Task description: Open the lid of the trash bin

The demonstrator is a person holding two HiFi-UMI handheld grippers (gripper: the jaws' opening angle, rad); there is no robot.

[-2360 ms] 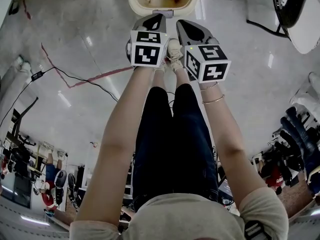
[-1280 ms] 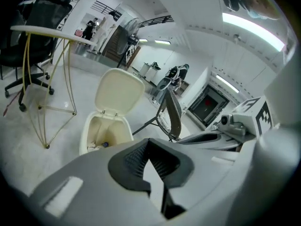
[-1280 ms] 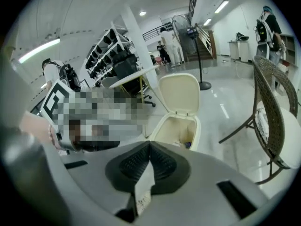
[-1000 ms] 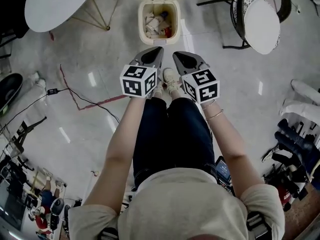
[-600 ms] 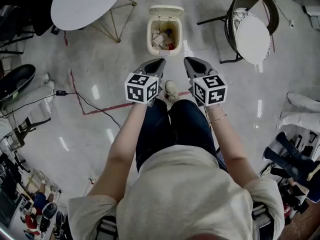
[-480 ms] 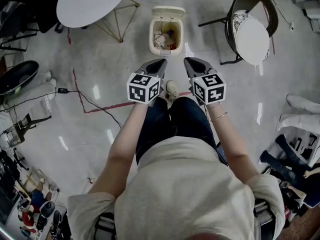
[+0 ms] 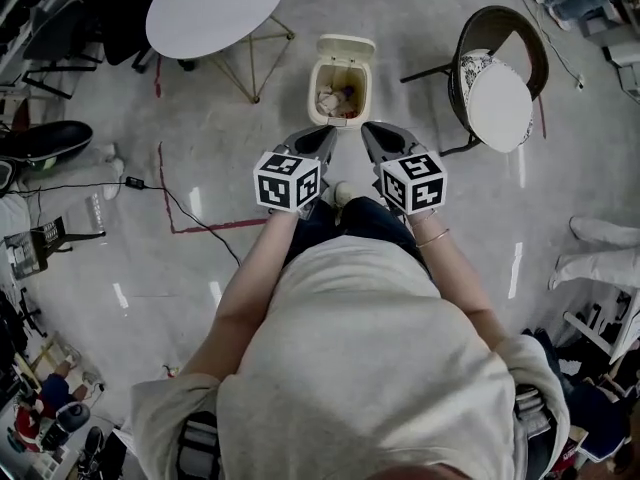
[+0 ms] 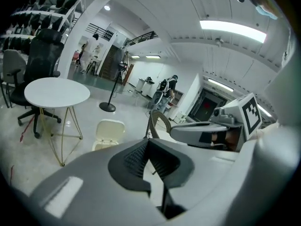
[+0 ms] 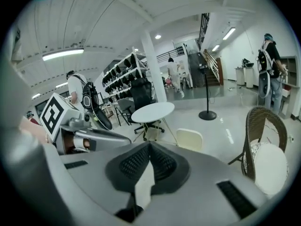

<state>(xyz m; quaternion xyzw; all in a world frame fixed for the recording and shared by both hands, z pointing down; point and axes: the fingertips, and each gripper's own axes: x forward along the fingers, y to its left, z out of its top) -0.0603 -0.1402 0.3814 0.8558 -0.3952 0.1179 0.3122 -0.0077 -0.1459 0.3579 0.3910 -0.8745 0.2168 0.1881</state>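
Observation:
A cream trash bin stands on the floor ahead of me with its lid tipped up and back; rubbish shows inside. My left gripper and right gripper are held side by side, a short way short of the bin, touching nothing. Both are shut with nothing between the jaws. The left gripper view has the raised lid past the closed left gripper and the right gripper alongside. In the right gripper view the lid sits beyond the closed right gripper.
A round white table on gold legs stands left of the bin. A wicker chair with a pale cushion stands to its right. A black cable and red tape line run over the floor at left. People walk far off.
The bin has drawn farther from me and looks smaller; the table and chair have come into the head view. The lid stays up. Both grippers stay shut, side by side.

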